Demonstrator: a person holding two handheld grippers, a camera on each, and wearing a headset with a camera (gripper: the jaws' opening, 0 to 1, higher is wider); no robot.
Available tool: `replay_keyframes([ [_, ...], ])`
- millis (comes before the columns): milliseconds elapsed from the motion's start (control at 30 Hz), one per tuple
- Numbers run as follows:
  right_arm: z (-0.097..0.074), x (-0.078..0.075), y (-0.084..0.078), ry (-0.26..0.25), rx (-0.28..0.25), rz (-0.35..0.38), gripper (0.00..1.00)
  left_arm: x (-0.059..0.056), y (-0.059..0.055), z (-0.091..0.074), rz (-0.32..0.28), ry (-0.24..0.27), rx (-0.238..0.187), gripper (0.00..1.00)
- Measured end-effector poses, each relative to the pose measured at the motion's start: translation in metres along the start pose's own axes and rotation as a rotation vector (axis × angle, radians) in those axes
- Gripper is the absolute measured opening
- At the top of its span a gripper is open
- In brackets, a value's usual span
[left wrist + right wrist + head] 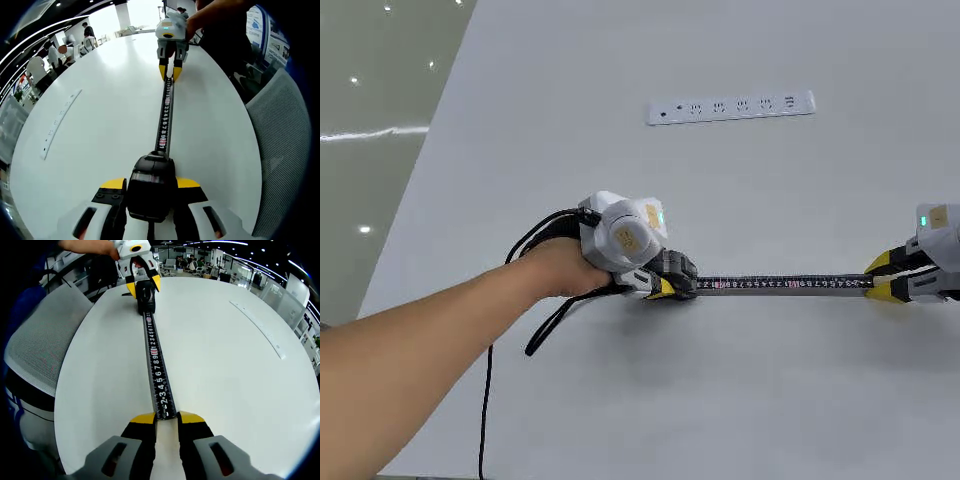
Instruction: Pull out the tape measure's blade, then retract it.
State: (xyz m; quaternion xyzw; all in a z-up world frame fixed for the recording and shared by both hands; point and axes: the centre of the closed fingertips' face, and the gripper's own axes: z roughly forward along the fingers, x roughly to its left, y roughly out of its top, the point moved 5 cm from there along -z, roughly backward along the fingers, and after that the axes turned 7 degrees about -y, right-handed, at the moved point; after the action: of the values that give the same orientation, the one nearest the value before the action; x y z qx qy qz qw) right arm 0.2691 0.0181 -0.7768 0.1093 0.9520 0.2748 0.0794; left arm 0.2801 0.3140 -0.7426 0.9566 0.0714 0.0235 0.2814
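**Q:** What does the left claw hold?

**A:** The black case of the tape measure. It is clamped between the two yellow-tipped jaws, which stand only as far apart as the case is wide. In the head view a hand grips this claw. The case rests on the white table just ahead of the hand.

**Q:** Where is the blade?

**A:** It is out of the case and lies flat on the table in a straight line, numbered face up. It runs from the case to the right claw, which sits well apart from the left one.

**Q:** What is the state of the right claw?

**A:** Narrow. Its yellow tips close on the free end of the blade, one tip at each edge, beside the lowest numerals.

**Q:** What else is labelled?

**A:** A white power strip lies on the table beyond the blade, well apart from it. A black cable trails from the left claw across the table toward the person. In the right gripper view, a grey mesh chair stands beside the table.
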Motion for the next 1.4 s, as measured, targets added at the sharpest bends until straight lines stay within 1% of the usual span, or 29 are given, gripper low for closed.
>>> replay_keyframes([
  [33,0.000,0.000,0.000,-0.003,0.003,0.007,0.12,0.001,0.000,0.000,-0.033,0.006,0.001,0.33],
  [367,0.000,0.001,0.000,-0.017,0.004,0.029,0.13,-0.002,-0.005,0.000,-0.095,0.026,-0.007,0.36],
  [467,0.000,0.002,0.000,-0.023,0.002,0.050,0.13,-0.003,-0.008,-0.002,-0.120,0.027,-0.009,0.41],
  [500,0.000,0.002,0.000,-0.024,0.003,0.067,0.14,-0.004,-0.008,-0.002,-0.126,0.029,-0.013,0.43],
  [533,-0.001,0.002,0.000,-0.024,0.003,0.081,0.14,-0.004,-0.008,-0.003,-0.147,0.036,-0.025,0.43],
  [600,0.000,0.002,0.000,-0.026,0.002,0.085,0.15,-0.003,-0.009,-0.006,-0.174,0.058,-0.039,0.44],
  [667,-0.001,0.004,0.000,-0.027,0.001,0.110,0.17,-0.004,-0.010,-0.008,-0.182,0.059,-0.041,0.46],
  [733,-0.001,0.006,0.001,-0.033,-0.001,0.117,0.19,-0.004,-0.011,-0.010,-0.192,0.072,-0.043,0.47],
  [767,-0.001,0.007,0.001,-0.036,-0.003,0.136,0.20,-0.005,-0.012,-0.011,-0.207,0.076,-0.046,0.47],
  [833,-0.001,0.008,0.001,-0.042,-0.003,0.147,0.23,-0.006,-0.013,-0.013,-0.224,0.082,-0.060,0.49],
  [933,-0.002,0.009,0.001,-0.067,-0.007,0.185,0.28,-0.008,-0.015,-0.017,-0.267,0.093,-0.081,0.50],
  [967,-0.003,0.009,0.001,-0.070,-0.013,0.195,0.29,-0.009,-0.016,-0.018,-0.266,0.096,-0.078,0.51],
  [1033,-0.005,0.010,0.001,-0.082,-0.023,0.215,0.29,-0.011,-0.019,-0.020,-0.280,0.112,-0.076,0.57],
  [1067,-0.006,0.010,0.001,-0.090,-0.025,0.224,0.30,-0.012,-0.019,-0.020,-0.292,0.118,-0.085,0.58],
  [1100,-0.007,0.010,0.002,-0.099,-0.035,0.234,0.30,-0.013,-0.020,-0.021,-0.327,0.126,-0.099,0.59],
  [1167,-0.009,0.010,0.003,-0.113,-0.048,0.257,0.30,-0.014,-0.021,-0.023,-0.342,0.136,-0.111,0.60],
  [1233,-0.011,0.009,0.002,-0.134,-0.058,0.288,0.33,-0.018,-0.022,-0.024,-0.366,0.140,-0.111,0.61],
  [1300,-0.014,0.008,0.003,-0.151,-0.072,0.303,0.35,-0.021,-0.022,-0.025,-0.380,0.156,-0.116,0.63],
  [1333,-0.015,0.009,0.002,-0.163,-0.072,0.321,0.36,-0.023,-0.022,-0.026,-0.399,0.162,-0.122,0.63],
  [1400,-0.018,0.011,0.002,-0.168,-0.076,0.329,0.37,-0.025,-0.021,-0.027,-0.426,0.173,-0.138,0.64],
])
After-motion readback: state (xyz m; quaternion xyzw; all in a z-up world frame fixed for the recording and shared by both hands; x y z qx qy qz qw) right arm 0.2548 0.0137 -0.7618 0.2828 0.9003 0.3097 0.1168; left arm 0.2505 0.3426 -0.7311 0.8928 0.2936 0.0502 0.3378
